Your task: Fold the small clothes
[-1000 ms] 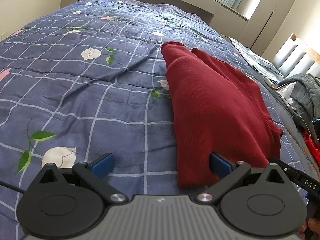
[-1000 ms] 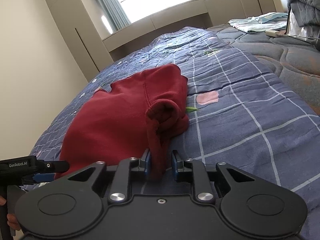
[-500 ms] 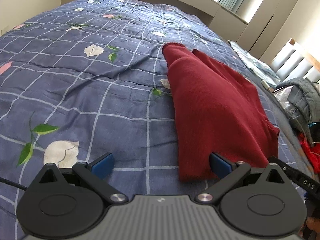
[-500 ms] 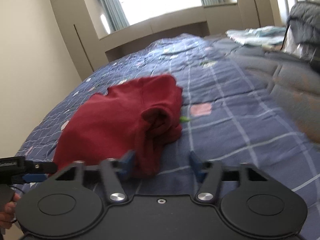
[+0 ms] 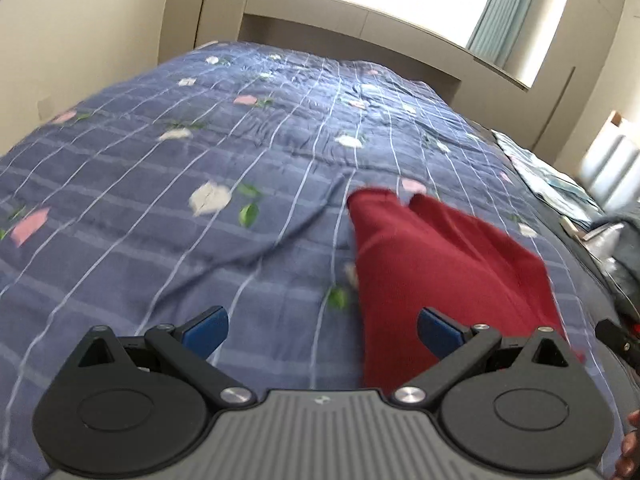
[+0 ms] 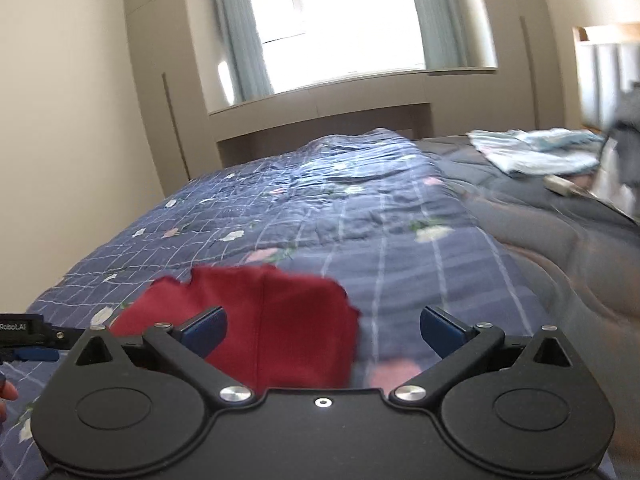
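The red garment (image 5: pixel 436 276) lies folded on the quilt (image 5: pixel 200 168), a blue one with a white grid and printed flowers. In the left wrist view it runs as a long strip from the right half of the bed toward the camera, its near end passing under the gripper body. In the right wrist view it (image 6: pixel 276 320) sits low and left of centre, flat, with a ragged far edge.

The left gripper (image 5: pixel 322 330) is spread wide and holds nothing; its right blue pad (image 5: pixel 438 330) stands over the cloth, though whether it touches cannot be told (the picture is blurred). The left pad (image 5: pixel 206 328) is over bare quilt.

The right gripper (image 6: pixel 322 330) has just been opening and now stands fully released, with nothing pinched: the garment lies below and beyond the jaws, partly behind the left pad (image 6: pixel 204 328), while the right pad (image 6: pixel 440 330) is over quilt.

Further right in the right wrist view, a grey duvet (image 6: pixel 560 240) borders the quilt, and pale clothes (image 6: pixel 532 152) lie on it. A window (image 6: pixel 332 20) with curtains fills the far wall.
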Demonstrator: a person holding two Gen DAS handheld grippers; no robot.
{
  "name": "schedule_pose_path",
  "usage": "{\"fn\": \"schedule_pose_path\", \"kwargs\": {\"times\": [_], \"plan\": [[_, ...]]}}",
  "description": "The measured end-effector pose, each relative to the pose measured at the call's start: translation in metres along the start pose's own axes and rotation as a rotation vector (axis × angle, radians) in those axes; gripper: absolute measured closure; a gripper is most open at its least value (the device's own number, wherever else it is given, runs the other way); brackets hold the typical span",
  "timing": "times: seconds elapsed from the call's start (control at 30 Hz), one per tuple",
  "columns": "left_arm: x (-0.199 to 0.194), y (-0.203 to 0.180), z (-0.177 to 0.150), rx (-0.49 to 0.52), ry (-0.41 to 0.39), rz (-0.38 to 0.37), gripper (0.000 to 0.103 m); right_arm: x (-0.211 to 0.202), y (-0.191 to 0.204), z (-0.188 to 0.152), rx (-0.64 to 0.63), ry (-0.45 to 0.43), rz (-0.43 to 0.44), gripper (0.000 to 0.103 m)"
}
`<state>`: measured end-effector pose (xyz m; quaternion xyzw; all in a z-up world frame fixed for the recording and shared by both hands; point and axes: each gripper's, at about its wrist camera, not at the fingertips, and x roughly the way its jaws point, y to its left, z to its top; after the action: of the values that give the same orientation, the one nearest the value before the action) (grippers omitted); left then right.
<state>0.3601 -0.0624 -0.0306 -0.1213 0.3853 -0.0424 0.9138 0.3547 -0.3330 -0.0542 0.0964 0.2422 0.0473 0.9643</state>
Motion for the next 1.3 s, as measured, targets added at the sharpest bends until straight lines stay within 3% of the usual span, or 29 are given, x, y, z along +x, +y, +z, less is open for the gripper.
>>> {"fn": "schedule_pose_path", "kwargs": {"times": [0.07, 0.17, 0.3, 0.47, 0.93, 1.1, 1.3], "plan": [[0.019, -0.013, 0.014, 0.012, -0.016, -0.026, 0.000, 0.028, 0.005, 0.011, -0.048, 0.011, 0.021, 0.001], [0.044, -0.029, 0.028, 0.046, -0.054, -0.046, 0.000, 0.063, 0.009, 0.014, -0.117, 0.044, -0.022, 0.001], [0.082, -0.044, 0.035, 0.081, -0.039, 0.023, 0.000, 0.093, 0.006, 0.001, -0.166, 0.105, -0.103, 0.001], [0.105, -0.042, 0.024, 0.097, -0.015, 0.049, 0.000, 0.110, -0.020, -0.016, -0.046, 0.145, -0.106, 0.001], [0.113, -0.033, 0.022, 0.068, 0.010, 0.025, 0.000, 0.105, -0.028, -0.018, 0.022, 0.138, -0.069, 0.001], [0.101, -0.033, 0.025, 0.065, -0.007, 0.014, 0.001, 0.072, -0.021, -0.014, 0.033, 0.109, -0.026, 0.001], [0.072, -0.035, 0.016, 0.098, -0.008, -0.044, 0.001, 0.041, -0.010, -0.024, 0.053, 0.142, 0.051, 0.001]]}}
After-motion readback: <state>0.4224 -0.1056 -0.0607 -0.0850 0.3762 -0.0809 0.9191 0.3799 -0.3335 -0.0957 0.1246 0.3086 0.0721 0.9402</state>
